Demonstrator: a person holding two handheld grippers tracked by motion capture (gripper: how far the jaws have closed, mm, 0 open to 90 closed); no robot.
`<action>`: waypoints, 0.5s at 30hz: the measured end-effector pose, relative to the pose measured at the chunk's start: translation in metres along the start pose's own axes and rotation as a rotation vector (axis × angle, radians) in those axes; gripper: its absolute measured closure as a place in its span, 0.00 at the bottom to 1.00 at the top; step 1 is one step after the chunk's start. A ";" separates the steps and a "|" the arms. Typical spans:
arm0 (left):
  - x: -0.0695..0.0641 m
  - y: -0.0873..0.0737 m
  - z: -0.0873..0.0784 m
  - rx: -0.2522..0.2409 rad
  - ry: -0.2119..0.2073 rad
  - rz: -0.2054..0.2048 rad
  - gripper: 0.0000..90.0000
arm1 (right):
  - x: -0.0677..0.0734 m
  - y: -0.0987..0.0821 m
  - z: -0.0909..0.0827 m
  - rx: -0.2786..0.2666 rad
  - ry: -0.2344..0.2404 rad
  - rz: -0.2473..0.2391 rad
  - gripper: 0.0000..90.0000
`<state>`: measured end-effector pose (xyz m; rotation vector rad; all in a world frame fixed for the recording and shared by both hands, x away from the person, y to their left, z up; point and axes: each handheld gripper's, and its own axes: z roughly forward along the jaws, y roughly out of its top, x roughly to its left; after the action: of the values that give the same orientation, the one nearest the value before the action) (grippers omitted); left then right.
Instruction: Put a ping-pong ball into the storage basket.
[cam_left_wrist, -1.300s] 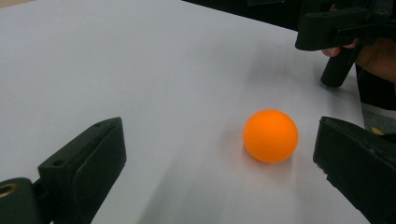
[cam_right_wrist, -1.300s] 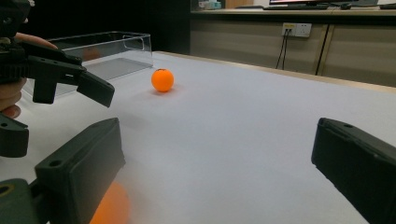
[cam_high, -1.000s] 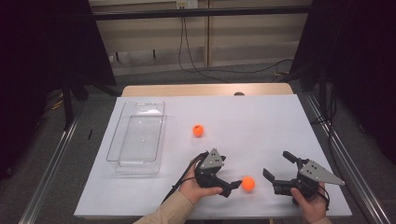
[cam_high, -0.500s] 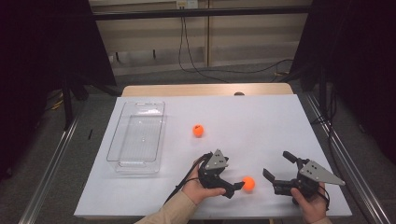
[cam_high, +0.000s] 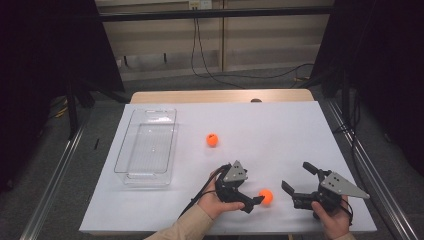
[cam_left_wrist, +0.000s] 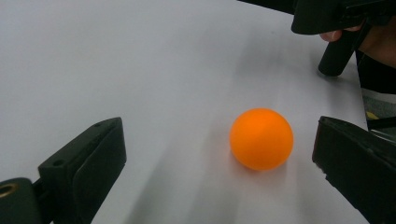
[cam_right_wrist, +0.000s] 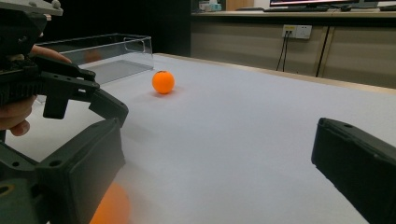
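Ball, orange, near one (cam_high: 266, 196): lies on the white counter (cam_high: 280, 130), well apart from the clear tray (cam_high: 146, 147) on its right-hand, near side; sits between the wide-apart jaws of the left gripper (cam_high: 252, 199), closer to one jaw, touching neither. Ball, orange, second (cam_high: 212, 140): just right of the tray, farther back, untouched. Left hand (cam_high: 214, 202): wrapped round the left gripper. Right gripper (cam_high: 296, 179): beyond the near ball from the tray, resting low over the counter, jaws spread wide, holding nothing.
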<state>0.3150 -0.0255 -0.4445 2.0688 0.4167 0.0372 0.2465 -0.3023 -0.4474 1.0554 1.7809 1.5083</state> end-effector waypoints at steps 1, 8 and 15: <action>0.000 0.000 0.000 0.004 0.005 0.004 0.03 | 0.000 0.000 0.000 0.001 0.000 -0.003 0.02; 0.000 0.001 0.003 0.018 -0.002 -0.014 0.03 | 0.000 0.000 0.000 -0.001 0.000 0.000 0.02; -0.003 0.002 0.007 0.037 -0.023 -0.002 0.04 | 0.000 0.000 0.000 0.001 0.000 -0.003 0.02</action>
<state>0.3140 -0.0335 -0.4457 2.1035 0.4078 0.0044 0.2465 -0.3024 -0.4475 1.0520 1.7828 1.5061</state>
